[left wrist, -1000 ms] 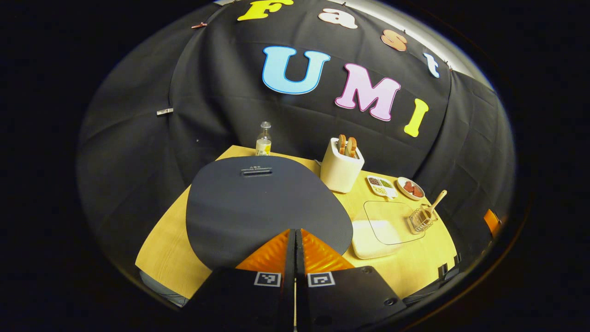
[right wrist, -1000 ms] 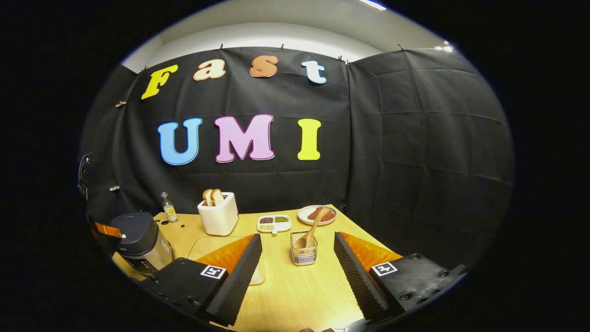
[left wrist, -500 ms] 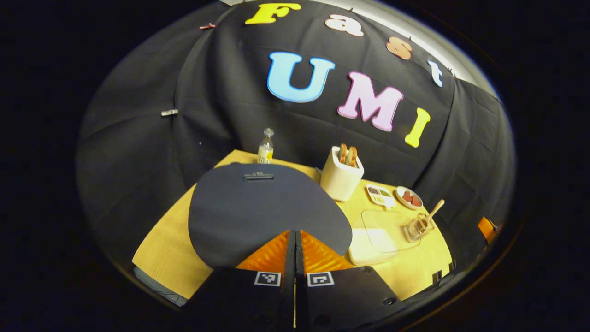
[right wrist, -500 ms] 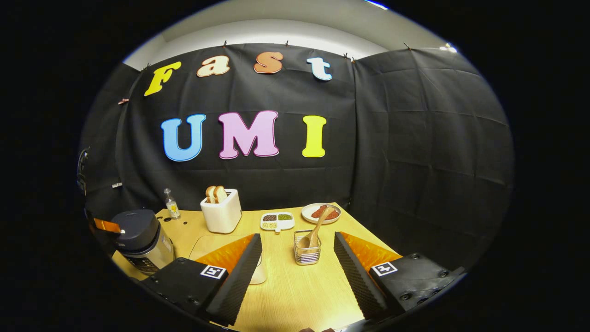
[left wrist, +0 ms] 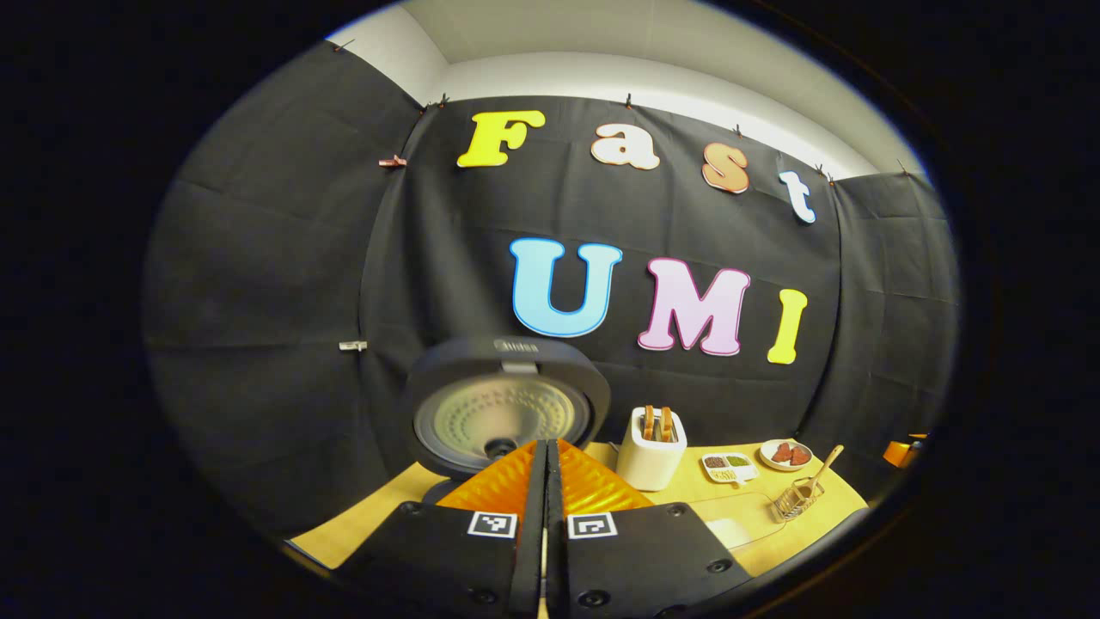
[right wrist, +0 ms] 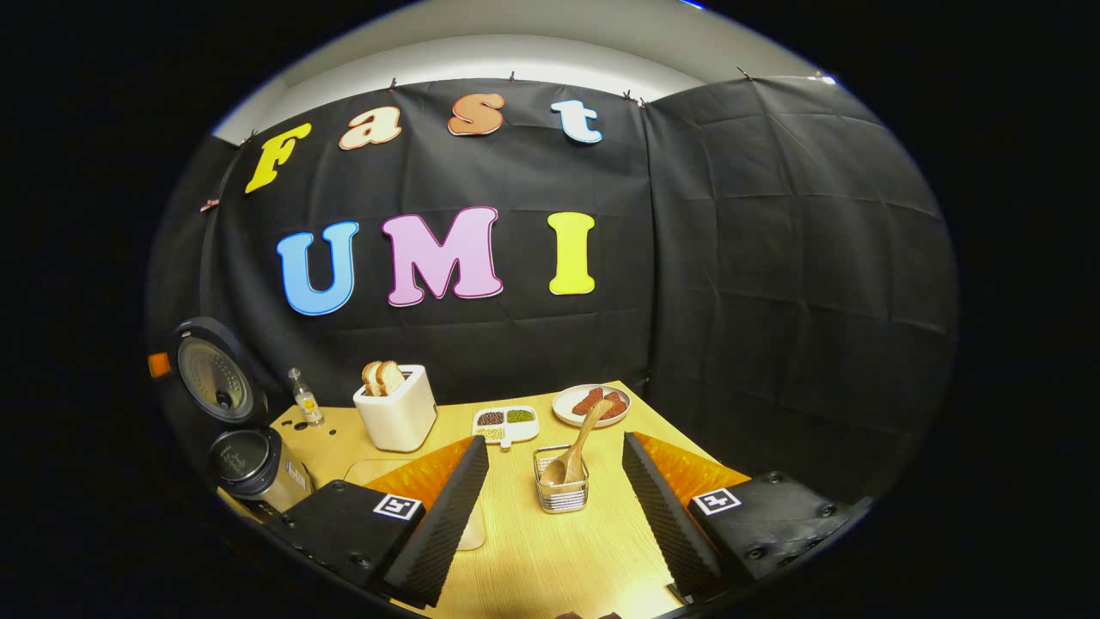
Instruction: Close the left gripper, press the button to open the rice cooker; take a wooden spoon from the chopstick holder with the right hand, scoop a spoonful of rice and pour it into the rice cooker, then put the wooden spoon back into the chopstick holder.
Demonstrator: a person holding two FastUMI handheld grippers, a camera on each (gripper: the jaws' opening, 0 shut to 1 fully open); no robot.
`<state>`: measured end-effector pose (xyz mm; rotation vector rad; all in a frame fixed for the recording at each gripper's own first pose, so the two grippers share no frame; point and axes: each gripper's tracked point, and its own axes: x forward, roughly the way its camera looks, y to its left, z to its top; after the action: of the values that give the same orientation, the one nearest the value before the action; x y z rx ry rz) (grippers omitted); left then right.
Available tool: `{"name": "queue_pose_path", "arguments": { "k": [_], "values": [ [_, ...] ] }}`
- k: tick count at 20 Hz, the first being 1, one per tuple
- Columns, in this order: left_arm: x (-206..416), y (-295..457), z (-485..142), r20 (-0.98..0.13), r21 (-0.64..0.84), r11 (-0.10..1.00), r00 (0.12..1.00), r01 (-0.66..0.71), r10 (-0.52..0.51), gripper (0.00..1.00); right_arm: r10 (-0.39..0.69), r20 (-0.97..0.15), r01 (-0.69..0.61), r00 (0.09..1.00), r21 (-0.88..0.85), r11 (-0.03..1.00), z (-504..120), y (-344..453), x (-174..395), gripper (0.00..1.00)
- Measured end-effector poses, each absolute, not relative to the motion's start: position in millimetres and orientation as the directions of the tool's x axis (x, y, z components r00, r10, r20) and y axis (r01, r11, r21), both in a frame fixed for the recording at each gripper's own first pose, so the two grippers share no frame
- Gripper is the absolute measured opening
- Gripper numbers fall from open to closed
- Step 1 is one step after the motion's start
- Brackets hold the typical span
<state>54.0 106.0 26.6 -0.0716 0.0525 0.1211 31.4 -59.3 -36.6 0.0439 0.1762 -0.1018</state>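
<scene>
The rice cooker point(right wrist: 253, 464) stands at the table's left with its lid point(left wrist: 503, 413) swung up, so the round inner plate faces me. My left gripper point(left wrist: 545, 449) is shut with nothing held, just in front of the raised lid. A wooden spoon point(right wrist: 577, 443) leans in the wire chopstick holder point(right wrist: 560, 492); both also appear far right as the spoon point(left wrist: 821, 471) and the holder point(left wrist: 795, 501). My right gripper point(right wrist: 555, 443) is open, its fingers on either side of the holder but short of it. The rice box point(left wrist: 730, 526) has a clear lid.
A white toaster point(right wrist: 395, 417) with bread, a small bottle point(right wrist: 302, 397), a divided dish of grains point(right wrist: 505, 421) and a plate of red food point(right wrist: 591, 404) line the back of the wooden table point(right wrist: 550, 559). Black cloth walls close the booth.
The rice cooker lid has sprung from flat and closed to upright and open. My left gripper, still shut, has lifted and tilted up. The right gripper has barely moved.
</scene>
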Motion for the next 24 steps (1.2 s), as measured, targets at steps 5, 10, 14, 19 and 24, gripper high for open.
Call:
{"name": "queue_pose_path", "arguments": {
  "k": [5, 10, 14, 19, 24],
  "values": [
    [53, 83, 9, -0.113, -0.177, 0.972, 0.984, -0.155, 0.136, 0.34, -0.056, -0.236, 0.076, 0.970, 0.077, 0.994, -50, -72, 72, 0.98],
    [54, 51, 8, -0.120, -0.126, 0.979, 0.982, -0.158, 0.143, 0.98, -0.015, -0.261, 0.043, 0.965, 0.102, 0.994, -64, -81, 116, 0.99],
    [56, 30, -4, -0.152, -0.124, 0.971, 0.971, -0.203, 0.184, 0.95, -0.004, -0.332, 0.060, 0.943, 0.157, 0.986, -92, -95, 150, 0.98],
    [52, 9, -31, -0.226, -0.106, 0.958, 0.945, -0.266, 0.238, 0.95, 0.025, -0.434, 0.097, 0.900, 0.256, 0.962, -137, -107, 191, 0.99],
    [52, -12, -51, -0.281, -0.051, 0.953, 0.920, -0.300, 0.275, 0.95, 0.041, -0.500, 0.137, 0.865, 0.316, 0.939, -178, -117, 229, 0.98]
  ]
}}
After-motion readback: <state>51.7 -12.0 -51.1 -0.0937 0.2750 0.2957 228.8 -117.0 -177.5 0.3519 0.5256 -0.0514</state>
